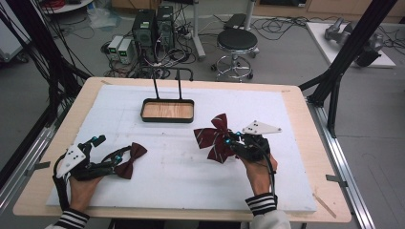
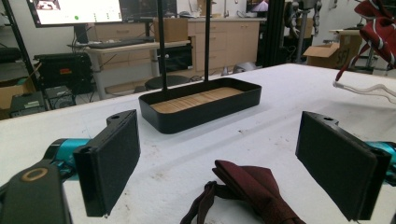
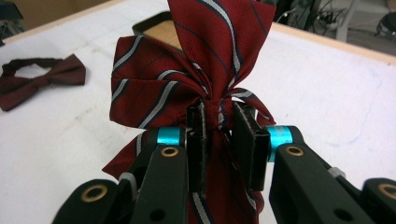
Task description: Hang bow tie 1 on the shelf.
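Note:
A red striped bow tie point(image 1: 215, 138) point(image 3: 196, 79) is pinched at its knot by my right gripper point(image 1: 233, 141) point(image 3: 218, 140), which is shut on it just above the white mat, right of centre. A plain dark-maroon bow tie point(image 1: 131, 160) point(image 2: 252, 191) lies flat on the mat at the left. My left gripper point(image 1: 111, 151) point(image 2: 233, 163) rests low with its jaws wide open on either side of that tie, the pads point(image 2: 114, 163) apart from the cloth. A black tray with a wooden bottom point(image 1: 168, 111) point(image 2: 201, 105) and two upright rods stands at the back centre.
The white mat point(image 1: 191, 171) covers most of the wooden table point(image 1: 305, 143). Beyond the far edge are a stool point(image 1: 237, 43), computer towers point(image 1: 153, 26) and loose cables on the floor. Black frame posts point(image 1: 348, 52) rise on the right.

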`<act>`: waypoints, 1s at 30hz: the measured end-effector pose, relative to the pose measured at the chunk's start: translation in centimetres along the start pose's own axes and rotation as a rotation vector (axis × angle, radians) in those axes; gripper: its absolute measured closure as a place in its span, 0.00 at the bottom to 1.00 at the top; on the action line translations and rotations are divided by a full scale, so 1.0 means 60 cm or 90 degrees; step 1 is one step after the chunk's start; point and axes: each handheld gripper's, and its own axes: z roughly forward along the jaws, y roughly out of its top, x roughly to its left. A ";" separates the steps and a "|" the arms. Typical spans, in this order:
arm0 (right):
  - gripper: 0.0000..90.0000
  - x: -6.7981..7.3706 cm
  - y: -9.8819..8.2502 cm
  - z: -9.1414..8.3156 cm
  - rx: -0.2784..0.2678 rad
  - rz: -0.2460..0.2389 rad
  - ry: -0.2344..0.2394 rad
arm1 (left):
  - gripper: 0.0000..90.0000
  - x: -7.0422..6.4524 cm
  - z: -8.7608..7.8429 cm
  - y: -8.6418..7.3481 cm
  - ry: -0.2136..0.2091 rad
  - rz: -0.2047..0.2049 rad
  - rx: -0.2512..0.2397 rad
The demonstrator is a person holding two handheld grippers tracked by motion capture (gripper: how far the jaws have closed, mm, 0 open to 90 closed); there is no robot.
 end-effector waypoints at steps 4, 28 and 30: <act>0.84 0.003 0.006 -0.001 -0.018 -0.006 -0.005 | 0.16 0.000 0.000 0.000 0.000 0.000 0.000; 0.84 0.030 0.078 0.026 -0.101 -0.037 -0.008 | 0.16 0.001 0.000 0.000 0.000 -0.003 -0.001; 0.84 0.030 0.085 0.030 -0.105 -0.032 0.000 | 0.16 0.001 0.000 0.000 0.000 -0.004 -0.001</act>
